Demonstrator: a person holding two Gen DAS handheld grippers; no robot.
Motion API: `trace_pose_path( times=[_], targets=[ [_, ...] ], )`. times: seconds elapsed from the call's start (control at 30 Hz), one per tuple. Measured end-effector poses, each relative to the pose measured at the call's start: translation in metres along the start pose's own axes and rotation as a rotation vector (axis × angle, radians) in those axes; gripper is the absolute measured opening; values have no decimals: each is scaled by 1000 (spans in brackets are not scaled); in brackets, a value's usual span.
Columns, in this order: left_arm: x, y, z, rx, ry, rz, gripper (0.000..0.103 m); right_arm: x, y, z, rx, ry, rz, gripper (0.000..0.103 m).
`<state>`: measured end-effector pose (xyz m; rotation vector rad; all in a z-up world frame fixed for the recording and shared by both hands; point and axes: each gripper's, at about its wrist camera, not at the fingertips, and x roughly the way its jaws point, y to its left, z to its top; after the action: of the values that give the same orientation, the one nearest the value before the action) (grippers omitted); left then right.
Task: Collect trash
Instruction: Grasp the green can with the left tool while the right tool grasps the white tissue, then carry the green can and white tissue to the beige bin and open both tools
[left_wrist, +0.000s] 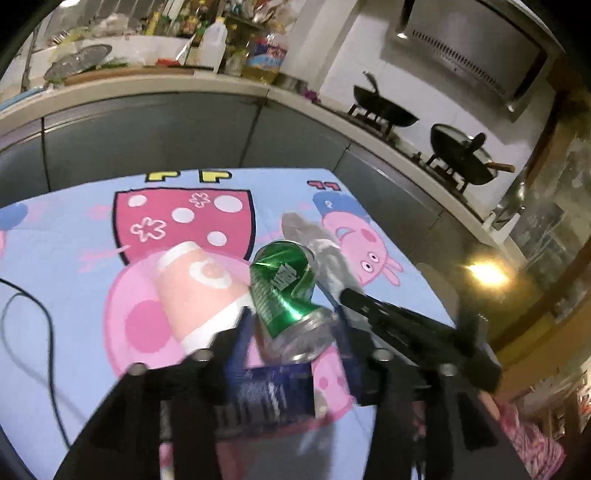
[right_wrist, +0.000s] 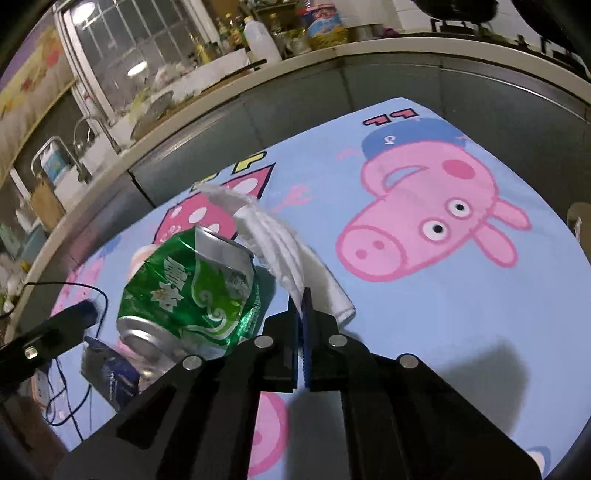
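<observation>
Green can (left_wrist: 286, 291), apparently in blurred left gripper (left_wrist: 291, 328)

Can (left_wrist: 286, 291) between fingers of left gripper (left_wrist: 295, 332), above tablecloth (left_wrist: 74, 240). Cup (left_wrist: 199, 291) lying on cloth just left of can, touching it. Tissue (right_wrist: 284, 243) in right gripper (right_wrist: 303, 325), just right of can and reaching up behind it. Cable (left_wrist: 33, 339) on cloth at far left. Counter (left_wrist: 155, 85) behind table; two woks (left_wrist: 384, 107) on stove at right end of counter.
</observation>
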<state>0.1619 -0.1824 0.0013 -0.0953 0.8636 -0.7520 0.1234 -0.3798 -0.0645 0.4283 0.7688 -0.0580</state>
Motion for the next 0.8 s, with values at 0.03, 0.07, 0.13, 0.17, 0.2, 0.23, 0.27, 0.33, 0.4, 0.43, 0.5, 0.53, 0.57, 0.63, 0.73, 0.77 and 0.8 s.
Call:
trace_pose_path(
  times=[0.03,0.07,0.13,0.17,0.2,0.23,0.27,0.33,0.4,0.43,0.5,0.53,0.57,0.63,0.73,0.77,0.8],
  targets=[
    [9,-1,3,-2,22,4,47,-1,-3,0,17,4,16,1],
    [16,-2,4,-9,43,13,47,-1,-6,-1,36,9,32,1],
    [26,1,6,-27,74,18,49,0,-12,-2,80,20,65,1],
    [31,3,7,-49,87,7,50,1,-14,-3,91,22,73,1],
    [34,5,7,-75,93,-4,51,2,-15,-4,99,27,82,1],
    [36,5,7,-95,97,-17,50,3,-14,-5,96,30,86,1],
    [37,5,7,-104,101,-24,50,3,-11,-7,92,32,88,1],
    [41,-3,6,-95,114,-39,49,4,-9,-10,97,34,108,1],
    [43,-13,5,-75,121,-34,50,0,-8,-14,110,29,122,1],
    [44,-18,4,-63,120,-35,49,-3,-10,-17,116,23,127,1],
    [46,-23,5,-55,130,-56,49,-11,-15,-23,133,15,141,1],
    [49,-27,5,-59,142,-85,49,-16,-17,-25,138,10,143,1],
    [51,-29,5,-64,150,-102,49,-19,-20,-28,142,5,141,1],
    [57,-34,5,-79,167,-130,47,-28,-26,-34,151,-5,138,1],
    [70,-43,3,-93,198,-120,40,-37,-35,-43,173,-15,138,1],
    [72,-45,2,-95,199,-111,38,-40,-38,-46,184,-18,138,1],
    [74,-48,1,-90,200,-98,34,-42,-42,-49,197,-20,139,1]
  ],
)
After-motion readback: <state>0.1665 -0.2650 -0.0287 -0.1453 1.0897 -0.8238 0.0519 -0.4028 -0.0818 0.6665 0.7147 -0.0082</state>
